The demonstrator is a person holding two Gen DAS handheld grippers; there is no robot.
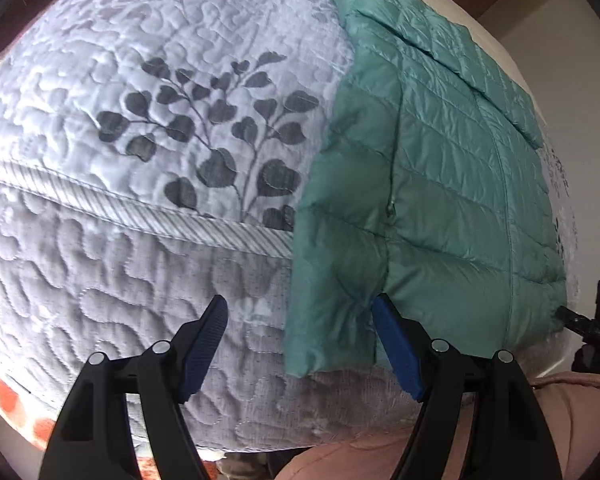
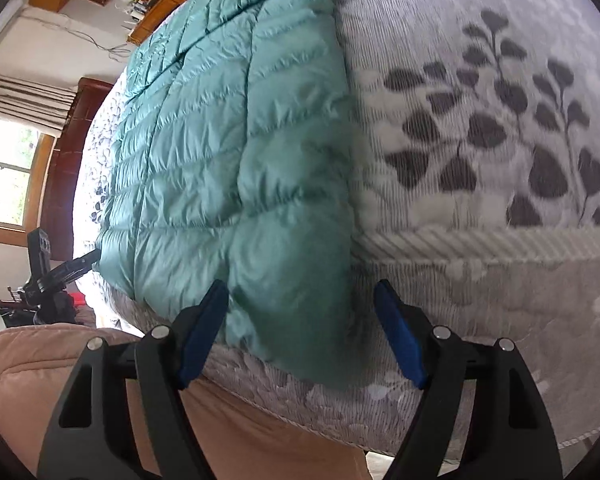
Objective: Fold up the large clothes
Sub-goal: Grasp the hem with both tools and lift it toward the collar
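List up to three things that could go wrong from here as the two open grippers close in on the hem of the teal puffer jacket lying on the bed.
1. The jacket overhangs the mattress edge; a tug might slide its slick fabric off.
2. The left gripper straddles only the sleeve cuff, so it may lift the sleeve alone.
3. The right gripper spans the puffy hem corner; it could pinch only one layer.

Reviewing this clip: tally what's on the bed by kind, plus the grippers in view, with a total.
Teal quilted puffer jacket: 1
White quilted bedspread with grey leaf print: 1
Black two-finger grippers with blue pads, both open: 2 (left gripper, right gripper)
Total: 4
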